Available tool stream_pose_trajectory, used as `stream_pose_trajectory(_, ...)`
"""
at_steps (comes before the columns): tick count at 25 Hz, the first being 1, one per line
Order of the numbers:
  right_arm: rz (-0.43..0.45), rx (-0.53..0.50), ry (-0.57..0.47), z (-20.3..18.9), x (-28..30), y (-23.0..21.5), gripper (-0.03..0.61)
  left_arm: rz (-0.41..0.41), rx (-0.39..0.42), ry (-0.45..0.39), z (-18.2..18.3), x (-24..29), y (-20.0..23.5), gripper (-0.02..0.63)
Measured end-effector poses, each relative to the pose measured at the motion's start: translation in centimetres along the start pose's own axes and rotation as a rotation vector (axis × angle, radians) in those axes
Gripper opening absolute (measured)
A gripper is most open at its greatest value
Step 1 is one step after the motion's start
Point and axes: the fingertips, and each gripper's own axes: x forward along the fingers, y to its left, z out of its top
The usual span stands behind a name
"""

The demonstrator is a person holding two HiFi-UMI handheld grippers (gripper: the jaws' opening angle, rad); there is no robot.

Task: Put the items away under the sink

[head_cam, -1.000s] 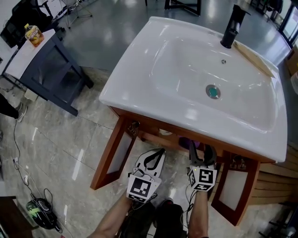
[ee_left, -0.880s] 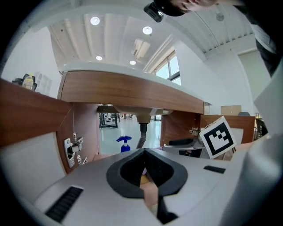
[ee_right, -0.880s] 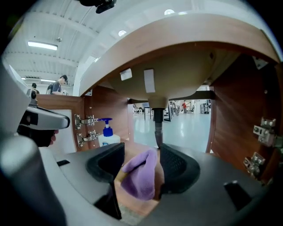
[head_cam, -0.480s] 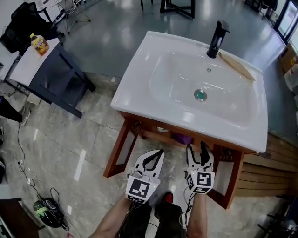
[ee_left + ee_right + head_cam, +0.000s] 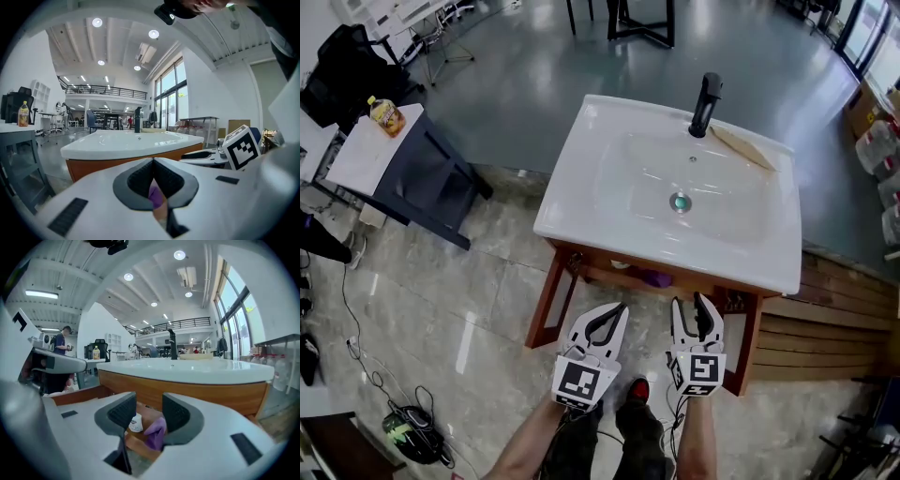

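Observation:
A white sink (image 5: 581, 202) with a black tap (image 5: 705, 94) sits on a wooden cabinet whose two doors (image 5: 551, 300) stand open. On the shelf under the basin lie a purple cloth (image 5: 656, 278) and a small white container (image 5: 622, 265). The right gripper view shows the purple cloth (image 5: 157, 432) and the white container (image 5: 136, 423) through the jaws. My left gripper (image 5: 612, 313) hangs in front of the cabinet, shut and empty (image 5: 153, 164). Beside it my right gripper (image 5: 694, 305) is open with nothing between its fingers (image 5: 149, 411). Both are clear of the shelf.
A flat wooden piece (image 5: 742, 147) lies on the sink's back rim. A dark table (image 5: 370, 155) with a bottle (image 5: 387, 114) stands at the left. Cables and a device (image 5: 412, 431) lie on the tiled floor. Wooden slats (image 5: 834, 319) run along the right. A shoe (image 5: 639, 394) shows between the grippers.
The view has pulled back and up from the sink. Both grippers have drawn away from the cabinet opening, the right one leaving the purple cloth on the shelf.

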Motion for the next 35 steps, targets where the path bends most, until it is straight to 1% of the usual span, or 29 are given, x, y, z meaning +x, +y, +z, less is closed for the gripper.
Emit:
stream_pose_trajectory(9,-0.049,0.001,-0.038,8.8,-4.0,-0.2,0.136,-0.047,0.035,-0.035,8.9,-2.1,-1.4,0.006)
stream_pose_trajectory(13,-0.058,0.001,-0.059,13.1,-5.8,-0.2,0.080,-0.057,0.044,-0.063,13.1,-3.1,-1.9,0.006)
stream_pose_trajectory(17,-0.073,-0.014,-0.082,16.9,-7.7,0.1,0.064,-0.065,0.055,-0.081,16.5,-4.5,-2.2,0.006)
stream_pose_trajectory(23,-0.102,-0.028,-0.112,21.0,-10.7,0.4,0.054,-0.071,0.066,-0.099,20.0,-6.8,-2.5,0.006)
stream_pose_trajectory(27,-0.123,-0.029,-0.127,23.0,-12.3,0.4,0.049,-0.077,0.084,-0.106,21.9,-8.1,-2.7,0.006)
stream_pose_trajectory(32,-0.148,-0.017,-0.127,24.5,-14.7,0.3,0.046,-0.098,0.098,-0.108,23.6,-9.6,-3.9,0.006)
stream_pose_trajectory(35,-0.156,-0.027,-0.125,25.0,-16.2,1.0,0.046,-0.108,0.101,-0.116,24.3,-10.4,-4.5,0.006)
